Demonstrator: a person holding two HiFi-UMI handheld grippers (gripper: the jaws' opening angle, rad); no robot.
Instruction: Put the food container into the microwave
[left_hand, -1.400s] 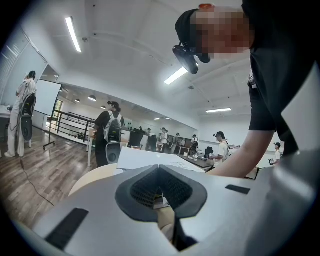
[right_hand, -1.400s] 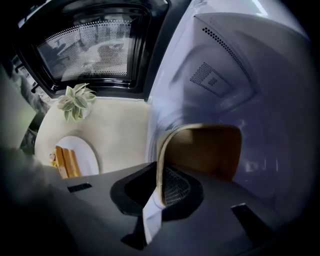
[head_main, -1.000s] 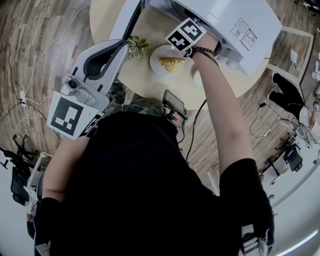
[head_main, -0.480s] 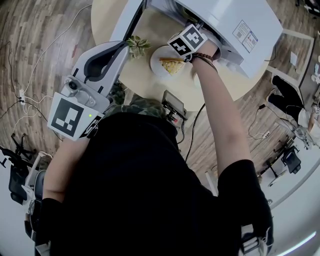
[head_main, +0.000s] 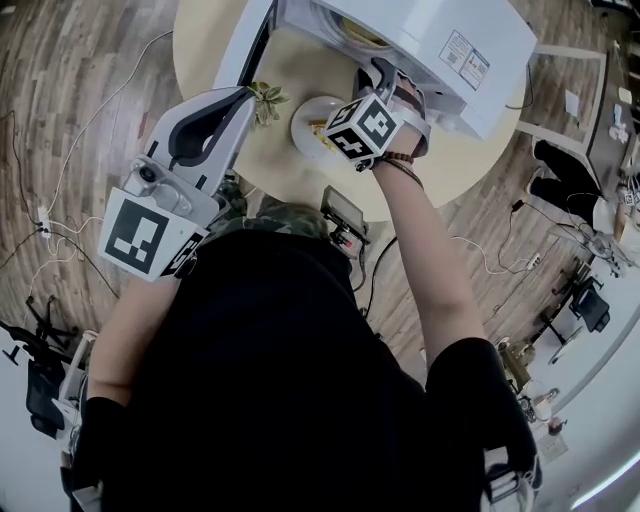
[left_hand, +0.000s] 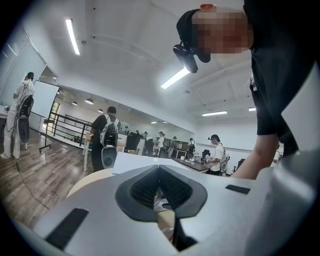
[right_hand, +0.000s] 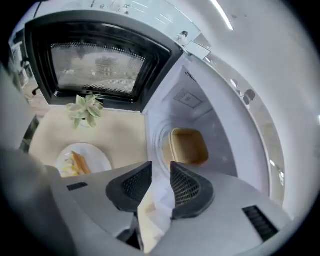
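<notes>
Container is sitting inside microwave; right gripper is hovering at its opening, jaws slightly apart, empty. Left gripper is idling, jaws together.

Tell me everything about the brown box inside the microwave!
The box is tan and squarish with rounded corners, and it looks like stiff paper. Its top is open and it seems empty. It sits on the round turntable inside the white microwave, whose door is swung open. Nothing else touches it. The right tongs are in front of it, parted and holding nothing.
</notes>
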